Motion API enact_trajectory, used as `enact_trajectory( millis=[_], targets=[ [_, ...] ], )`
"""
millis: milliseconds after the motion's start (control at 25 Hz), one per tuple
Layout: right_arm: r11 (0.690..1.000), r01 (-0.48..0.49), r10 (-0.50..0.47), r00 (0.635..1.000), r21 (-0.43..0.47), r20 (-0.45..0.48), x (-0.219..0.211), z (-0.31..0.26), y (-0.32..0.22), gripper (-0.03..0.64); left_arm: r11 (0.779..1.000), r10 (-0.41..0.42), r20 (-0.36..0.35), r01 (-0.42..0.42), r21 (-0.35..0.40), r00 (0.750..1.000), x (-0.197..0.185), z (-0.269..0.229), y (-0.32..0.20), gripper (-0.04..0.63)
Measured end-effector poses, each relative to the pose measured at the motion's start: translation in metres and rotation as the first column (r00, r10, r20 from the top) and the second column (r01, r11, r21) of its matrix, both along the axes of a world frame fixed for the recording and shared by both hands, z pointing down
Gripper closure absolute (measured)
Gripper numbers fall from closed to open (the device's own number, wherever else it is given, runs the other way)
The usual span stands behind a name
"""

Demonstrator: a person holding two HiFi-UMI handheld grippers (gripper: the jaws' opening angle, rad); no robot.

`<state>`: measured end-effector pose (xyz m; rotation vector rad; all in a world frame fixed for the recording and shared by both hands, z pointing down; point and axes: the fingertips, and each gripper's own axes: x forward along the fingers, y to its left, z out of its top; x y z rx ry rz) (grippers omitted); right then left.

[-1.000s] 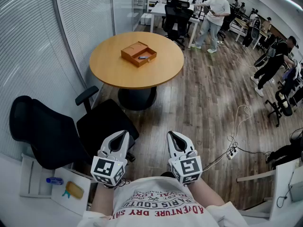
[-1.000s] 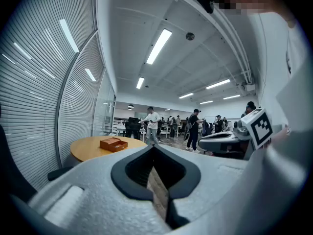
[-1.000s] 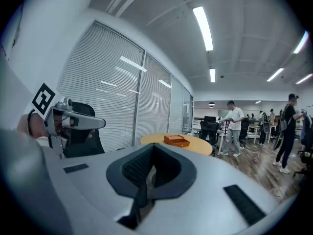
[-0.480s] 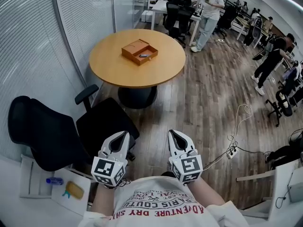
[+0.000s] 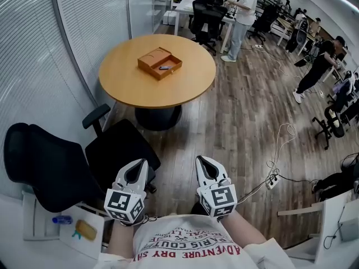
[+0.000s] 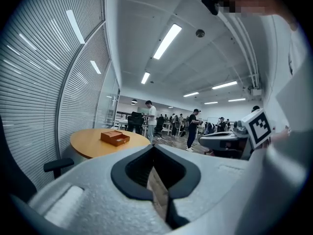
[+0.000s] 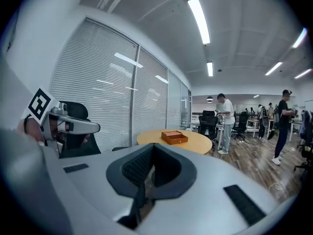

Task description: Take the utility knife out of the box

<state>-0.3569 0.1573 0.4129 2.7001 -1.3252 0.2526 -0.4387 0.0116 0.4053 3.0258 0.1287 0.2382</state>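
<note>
An open orange-brown box (image 5: 160, 64) sits on the round wooden table (image 5: 134, 88), far ahead of me. A small dark utility knife (image 5: 164, 68) lies inside its open tray. The box also shows small in the left gripper view (image 6: 115, 138) and in the right gripper view (image 7: 174, 137). My left gripper (image 5: 141, 165) and right gripper (image 5: 201, 161) are held close to my chest, well short of the table. Both point toward it, jaws shut and holding nothing.
A black office chair (image 5: 61, 158) stands between me and the table, at the left. A power strip with cables (image 5: 274, 179) lies on the wooden floor at the right. Several people stand by desks at the back. A white shelf (image 5: 56, 228) with small items is at the lower left.
The view has shifted: the table and box sit slightly more to the left and the chair has slid left and down. Both grippers sit a little lower in the picture. A person at the back walked left.
</note>
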Motion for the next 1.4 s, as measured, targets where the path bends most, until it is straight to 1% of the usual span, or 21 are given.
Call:
enact_trajectory(
  millis=[200,320,440,640,880,1000,1120,1280,1400],
  targets=[
    [1.000,0.024,-0.025,0.999,0.011,0.028,0.045,0.011,0.006,0.609,1.000,-0.030,0.029,0.030,0.000,0.999,0.044,0.010,0.006,0.600],
    [0.998,0.066,-0.066,0.997,0.002,0.038,0.082,0.016,0.014,0.609,0.999,-0.051,0.033,0.051,0.004,0.998,0.079,0.011,0.018,0.600],
    [0.994,0.109,-0.109,0.993,-0.014,0.041,0.127,0.020,0.023,0.609,0.997,-0.083,0.039,0.083,0.010,0.996,0.120,0.011,0.031,0.601],
    [0.990,0.138,-0.137,0.988,-0.012,0.072,0.213,0.018,0.046,0.609,0.992,-0.126,0.040,0.126,0.008,0.991,0.191,0.001,0.058,0.600],
    [0.982,0.184,-0.182,0.981,-0.030,0.074,0.303,0.017,0.068,0.609,0.980,-0.199,0.032,0.199,-0.007,0.980,0.270,-0.002,0.078,0.600],
    [0.977,0.210,-0.206,0.976,-0.046,0.077,0.334,0.023,0.076,0.609,0.976,-0.214,0.040,0.215,-0.014,0.976,0.297,0.003,0.090,0.600],
    [0.976,0.212,-0.206,0.973,-0.053,0.100,0.365,0.030,0.075,0.609,0.973,-0.228,0.071,0.230,-0.020,0.971,0.318,0.013,0.091,0.600],
    [0.974,0.221,-0.213,0.969,-0.049,0.122,0.396,0.039,0.061,0.609,0.962,-0.268,0.101,0.272,-0.026,0.958,0.342,0.025,0.069,0.600],
    [0.973,0.223,-0.215,0.968,-0.050,0.130,0.420,0.044,0.047,0.609,0.961,-0.270,0.114,0.275,-0.028,0.956,0.367,0.032,0.054,0.600]
  ],
)
